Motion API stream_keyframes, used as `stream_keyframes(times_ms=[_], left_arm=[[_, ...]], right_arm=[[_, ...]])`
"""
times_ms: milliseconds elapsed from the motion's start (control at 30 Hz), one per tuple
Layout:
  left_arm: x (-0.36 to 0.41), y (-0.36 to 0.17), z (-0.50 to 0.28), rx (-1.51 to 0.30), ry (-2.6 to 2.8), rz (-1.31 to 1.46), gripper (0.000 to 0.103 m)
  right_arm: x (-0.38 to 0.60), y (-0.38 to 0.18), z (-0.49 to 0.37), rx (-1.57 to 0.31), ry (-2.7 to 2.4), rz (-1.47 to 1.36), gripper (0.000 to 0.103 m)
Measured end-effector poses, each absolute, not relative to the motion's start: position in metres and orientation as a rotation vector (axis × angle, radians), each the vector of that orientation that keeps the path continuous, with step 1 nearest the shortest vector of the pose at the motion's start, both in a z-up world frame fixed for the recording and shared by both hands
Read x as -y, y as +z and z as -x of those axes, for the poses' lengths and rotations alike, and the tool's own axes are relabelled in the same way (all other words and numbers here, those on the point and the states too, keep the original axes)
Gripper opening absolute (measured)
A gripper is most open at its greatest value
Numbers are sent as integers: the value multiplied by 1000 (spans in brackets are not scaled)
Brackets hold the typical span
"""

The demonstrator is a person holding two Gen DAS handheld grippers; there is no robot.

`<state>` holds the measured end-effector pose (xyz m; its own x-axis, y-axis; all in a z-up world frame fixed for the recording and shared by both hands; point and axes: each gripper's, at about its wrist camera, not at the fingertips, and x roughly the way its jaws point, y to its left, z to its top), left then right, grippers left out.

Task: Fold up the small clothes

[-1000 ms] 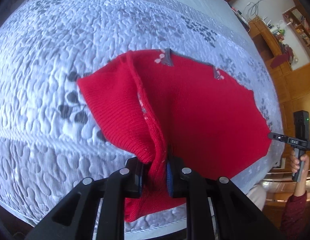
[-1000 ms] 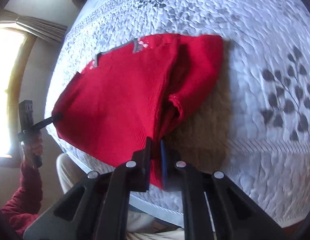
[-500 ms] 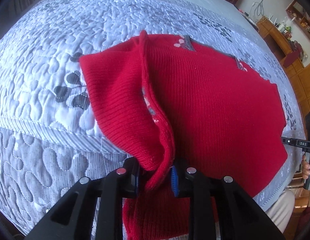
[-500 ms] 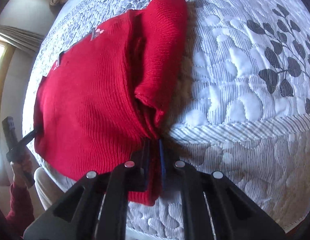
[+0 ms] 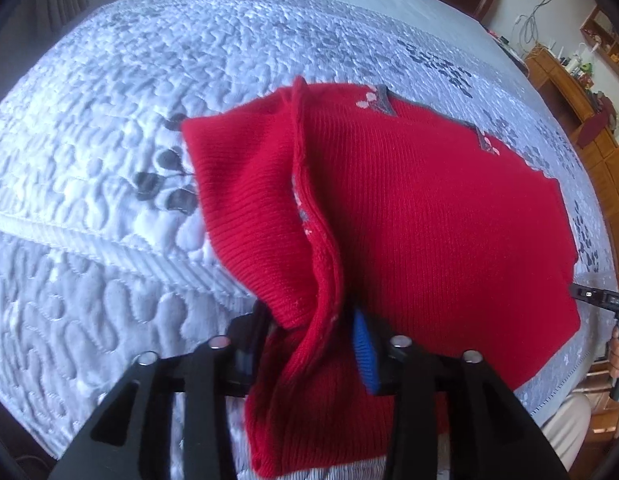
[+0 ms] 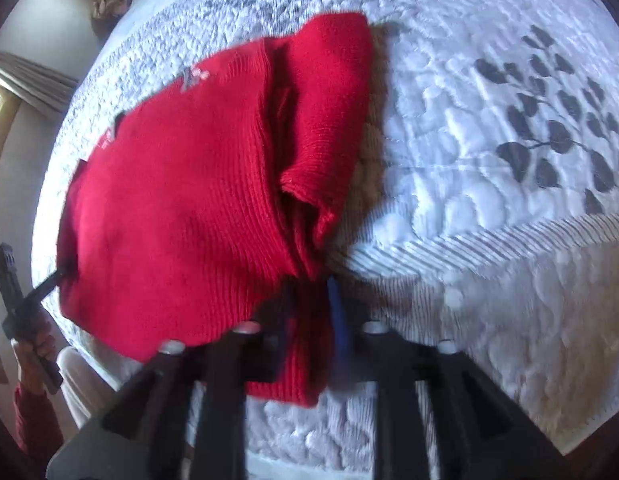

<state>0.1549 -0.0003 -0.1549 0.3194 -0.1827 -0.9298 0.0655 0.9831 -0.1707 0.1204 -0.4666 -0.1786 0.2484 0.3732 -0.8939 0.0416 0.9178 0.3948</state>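
Note:
A red knit garment [image 5: 429, 208] with grey trim and small pink motifs lies folded on the quilted bedspread [image 5: 109, 120]. Its near left edge stands up in a fold between the jaws of my left gripper [image 5: 309, 336]. Those jaws are opening, and the blue pad [image 5: 365, 348] shows clear of the cloth. The right wrist view is blurred. There the garment [image 6: 181, 200] has its near right edge between the jaws of my right gripper [image 6: 309, 312], which are also opening, with the blue pad [image 6: 337, 320] standing apart from the cloth.
The bed's near edge runs just under both grippers. A hand [image 6: 33, 348] in a red sleeve holds the left gripper's handle beside light trousers [image 5: 565, 428]. Wooden shelves [image 5: 589, 92] stand at the far right, and a curtained window [image 6: 13, 80] is on the left.
Both grippers have sunk toward the bed with the garment's near edge. Their jaws, shut on the cloth before, now stand apart, and the cloth sags loose between them.

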Motion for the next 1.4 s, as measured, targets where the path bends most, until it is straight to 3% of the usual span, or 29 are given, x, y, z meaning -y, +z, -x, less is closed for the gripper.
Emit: stream_keyframes(times_ms=[100,200,333,900,1000,1233,1400], left_arm=[[0,-125,-143,-1167,-159,93,46],[8,-102,-141,-1117,-181,84,57],[35,-90,-155,-1106,-227,71,62],[65,-160,-218,-1197,-243,61,61],[69,-164,-219,-1183,-255,27,62],[68,-167,-220,-1167,-285,25,63],[64,-167,-219,-1159,-319,40,63]], right_arm=[[474,-152,-108,-1232,263,-377,53],[482,-133,-102,-1187,285,-406,68],[485,-122,-109,-1161,293,-417,76],[471,-185,-174,-1249,307,-493,83],[467,-186,-181,-1243,295,-472,81],[442,-183,-190,-1194,262,-369,63],[443,-187,-185,-1142,227,-412,58]])
